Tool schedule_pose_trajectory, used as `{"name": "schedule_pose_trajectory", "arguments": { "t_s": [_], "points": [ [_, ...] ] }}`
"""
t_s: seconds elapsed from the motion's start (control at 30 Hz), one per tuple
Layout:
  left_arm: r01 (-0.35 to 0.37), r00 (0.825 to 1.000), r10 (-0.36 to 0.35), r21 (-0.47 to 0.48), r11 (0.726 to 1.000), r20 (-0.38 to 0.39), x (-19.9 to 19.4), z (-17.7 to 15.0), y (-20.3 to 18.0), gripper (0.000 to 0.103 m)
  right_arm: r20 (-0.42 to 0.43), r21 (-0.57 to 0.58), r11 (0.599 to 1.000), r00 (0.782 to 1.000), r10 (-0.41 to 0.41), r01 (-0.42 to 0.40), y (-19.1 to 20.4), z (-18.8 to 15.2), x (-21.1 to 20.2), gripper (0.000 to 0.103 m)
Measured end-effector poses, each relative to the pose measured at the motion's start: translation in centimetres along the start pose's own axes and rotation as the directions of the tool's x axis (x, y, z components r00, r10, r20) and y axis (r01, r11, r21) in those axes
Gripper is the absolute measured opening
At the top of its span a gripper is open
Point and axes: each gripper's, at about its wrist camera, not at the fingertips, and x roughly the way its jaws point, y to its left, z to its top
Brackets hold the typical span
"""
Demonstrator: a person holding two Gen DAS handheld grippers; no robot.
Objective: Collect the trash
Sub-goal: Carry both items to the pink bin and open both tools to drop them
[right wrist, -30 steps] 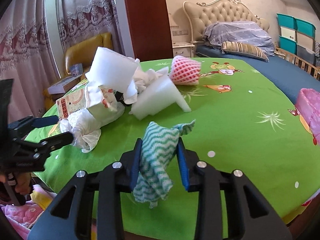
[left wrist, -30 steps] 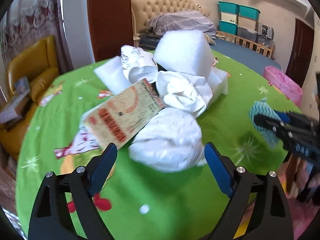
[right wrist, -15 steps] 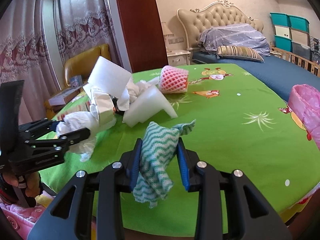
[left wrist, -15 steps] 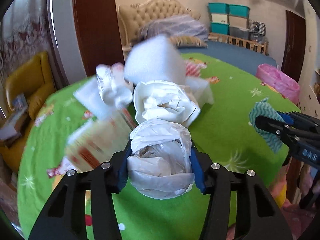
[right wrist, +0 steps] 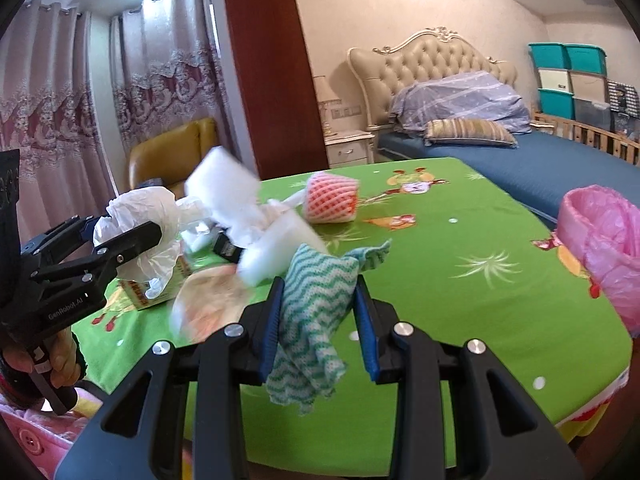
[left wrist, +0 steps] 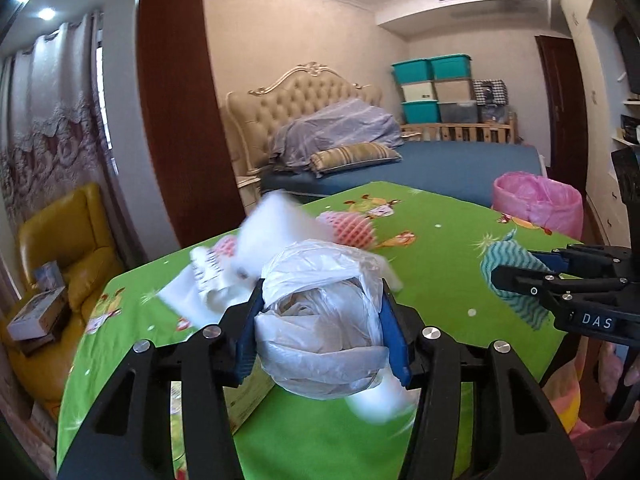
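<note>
My left gripper (left wrist: 320, 320) is shut on a crumpled white plastic bag (left wrist: 320, 320) and holds it above the green tablecloth (left wrist: 432, 264); the same bag (right wrist: 140, 224) shows at the left of the right wrist view. My right gripper (right wrist: 320, 320) is shut on a green-and-white zigzag cloth (right wrist: 316, 300), also seen from the side as the cloth (left wrist: 508, 276) in the left wrist view. Behind the bag lies a heap of white foam blocks (right wrist: 224, 188), a printed carton (right wrist: 140, 294) and a pink foam fruit net (right wrist: 330, 200).
A bin lined with a pink bag (left wrist: 536, 204) stands at the table's far right edge, also the pink bin (right wrist: 600, 244). A yellow armchair (left wrist: 68, 240) is left of the table, a bed (left wrist: 400, 164) behind it. A hand (right wrist: 60, 356) grips the left handle.
The left gripper closed on the white plastic bag and lifted it off the heap. The foam blocks behind it look blurred and shifted. The right gripper kept hold of the cloth and drifted slightly.
</note>
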Motion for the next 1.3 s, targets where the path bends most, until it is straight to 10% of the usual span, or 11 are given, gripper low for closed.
{"name": "schedule_pose_trajectory", "arguments": {
  "t_s": [0.4,0.67,1.3],
  "points": [
    [0.177,0.984,-0.177,0.038,0.984,-0.003,4.7,3.4,-6.0,0.05,0.047,0.067,0.985,0.985,-0.165,0.162,-6.1,0.9,-1.7,0.033],
    [0.317,0.948,-0.316,0.049,0.947,-0.026,8.3,7.7,-12.1,0.05,0.098,0.129,0.936,0.935,-0.34,0.327,-13.0,2.1,-5.2,0.034],
    [0.625,0.757,-0.622,-0.059,0.779,-0.197,24.5,21.5,-32.4,0.051,-0.028,0.214,0.833,0.856,-0.517,0.51,-32.0,4.8,-3.5,0.037]
  ]
}}
